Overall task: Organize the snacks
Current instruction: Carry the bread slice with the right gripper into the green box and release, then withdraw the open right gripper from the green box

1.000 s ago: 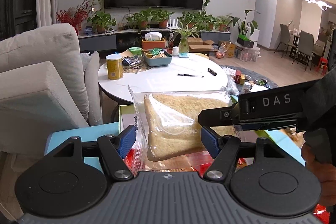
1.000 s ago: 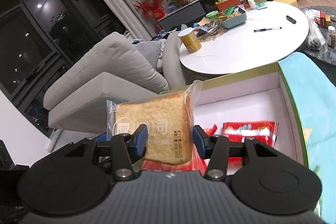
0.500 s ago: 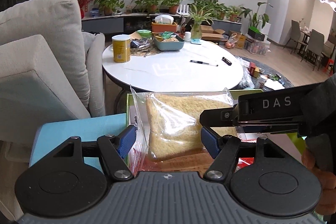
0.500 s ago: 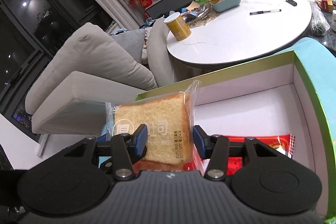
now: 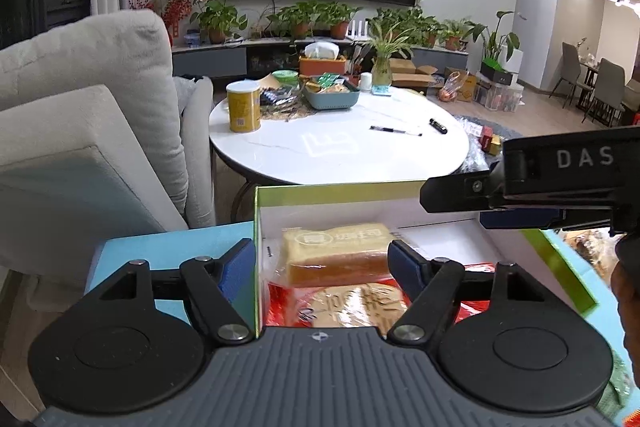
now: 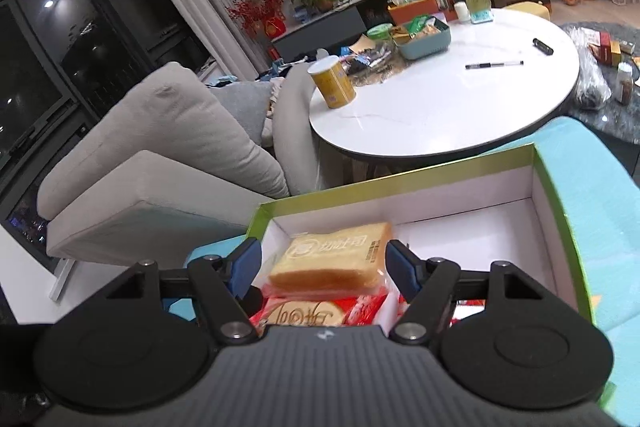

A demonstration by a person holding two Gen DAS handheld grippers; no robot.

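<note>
- The bagged bread slice (image 6: 334, 257) now lies flat in the near-left corner of the green-rimmed box (image 6: 400, 183), on top of the red snack packets (image 6: 320, 311); half a second ago it hung upright in the air between both claws.
- The right claw (image 6: 322, 265) has just been opening — its blue pads (image 6: 246, 259) now stand clear of the bread on either side, gripping nothing. A second ago they pinched the slice by its edges.
- The left claw (image 5: 322, 263) has also just been opening a little; it is open too, its pads apart from the wrapper, the bread showing beyond the gap and not pressed.
- From the left wrist view the right claw's arm (image 5: 532, 183) reaches in from the right above the box, away from the bread.
- What it means, as I judge it — the release is done and this snack is put away. The far-right half of the box floor is bare, so there is room for more.
- The next step is likely to lift both claws out without snagging the loose wrapper, then fetch another snack; which one I cannot tell from here.
- The round white worktop (image 6: 460, 107) beyond holds a yellow can (image 6: 332, 83) and a blue tray of packets (image 6: 424, 37).
</note>
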